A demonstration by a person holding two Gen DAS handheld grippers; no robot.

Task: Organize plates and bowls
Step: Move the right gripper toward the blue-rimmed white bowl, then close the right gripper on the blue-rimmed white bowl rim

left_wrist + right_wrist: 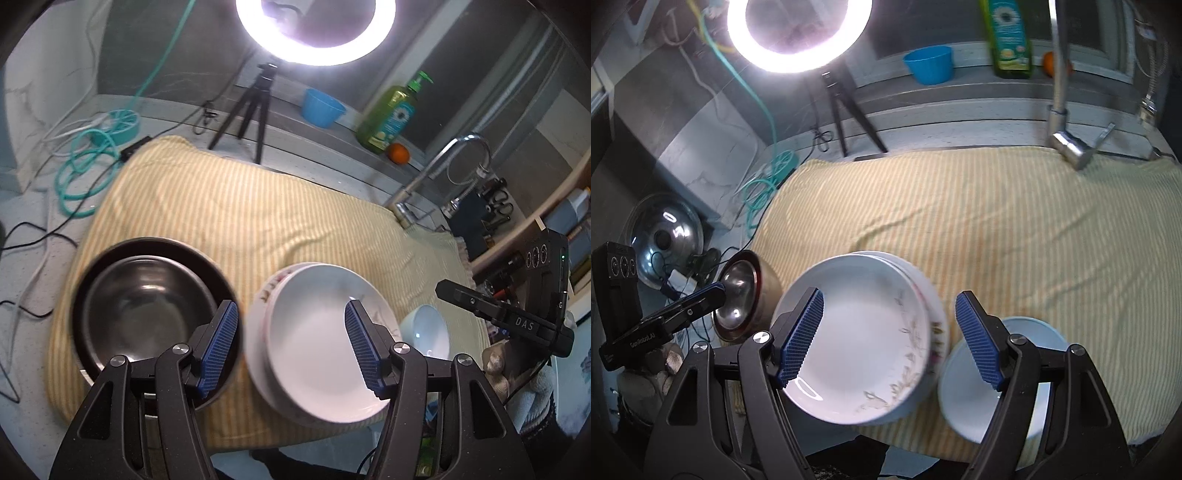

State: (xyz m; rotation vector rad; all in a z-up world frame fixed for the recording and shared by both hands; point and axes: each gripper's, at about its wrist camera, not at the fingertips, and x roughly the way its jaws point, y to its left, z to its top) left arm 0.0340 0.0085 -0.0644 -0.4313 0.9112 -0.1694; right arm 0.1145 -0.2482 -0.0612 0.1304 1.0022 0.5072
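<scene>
Both tongs, left (291,347) and right (888,341), hang with jaws apart, gripping nothing, above stacked white plates (317,343) on a yellow striped cloth (240,206). Steel bowl (142,317) left, pale blue bowl (993,376) right; ring light (316,31), tripod (249,110), faucet (1060,92) behind.

Ring light glare, fisheye warp, some motion blur
A ring light (316,33) at twelve o'clock blows out to white in both wrist views and leaves highlights on the white plates (864,339) and steel bowl (144,314); dish edges smear with blur, corners fall to black, and straight lines bow near the rims
</scene>
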